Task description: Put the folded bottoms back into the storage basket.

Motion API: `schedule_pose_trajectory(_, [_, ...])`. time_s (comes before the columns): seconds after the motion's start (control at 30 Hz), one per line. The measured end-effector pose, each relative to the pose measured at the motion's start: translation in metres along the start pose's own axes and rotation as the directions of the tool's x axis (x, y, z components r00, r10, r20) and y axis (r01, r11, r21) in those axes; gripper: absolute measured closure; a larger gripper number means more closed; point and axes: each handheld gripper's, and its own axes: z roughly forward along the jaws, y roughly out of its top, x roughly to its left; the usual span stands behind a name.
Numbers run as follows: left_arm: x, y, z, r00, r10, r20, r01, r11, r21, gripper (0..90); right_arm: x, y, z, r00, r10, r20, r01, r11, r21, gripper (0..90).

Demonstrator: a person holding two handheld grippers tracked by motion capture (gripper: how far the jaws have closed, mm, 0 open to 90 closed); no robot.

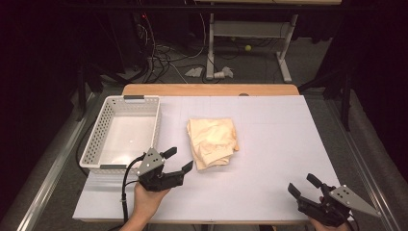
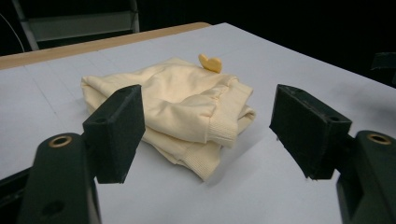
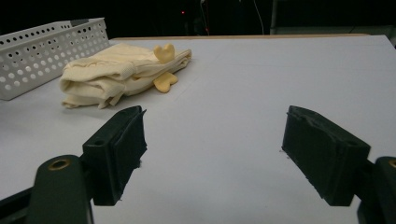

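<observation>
A folded pale-yellow garment (image 1: 212, 141) lies in the middle of the white table (image 1: 269, 159). In the left gripper view the garment (image 2: 177, 107) sits just beyond the jaws, its ribbed cuff nearest. My left gripper (image 1: 178, 160) is open, close to the garment's lower left corner and pointing toward it, with nothing between its jaws. My left gripper (image 2: 205, 135) shows wide-apart pads. Near the table's front right corner my right gripper (image 1: 303, 185) stands open and empty. In the right gripper view the garment (image 3: 119, 74) lies far off at the upper left, beyond my right gripper (image 3: 212, 154).
A white perforated basket (image 1: 98, 139) stands at the table's left, empty, just behind my left hand; it appears as the basket (image 3: 42, 51) in the right gripper view. The table's wooden far edge (image 1: 211, 89) borders a floor with cables and a desk frame.
</observation>
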Motion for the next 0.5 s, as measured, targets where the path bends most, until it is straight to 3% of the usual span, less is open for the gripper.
schedule_pose_trajectory(0.5, [0.001, 0.007, 0.013, 0.9998, -0.017, 0.006, 0.017, 0.9995, 0.026, 25.2, 0.000, 0.000, 0.000, 1.0000, 0.000, 0.000, 0.000, 1.000, -0.001, 21.9])
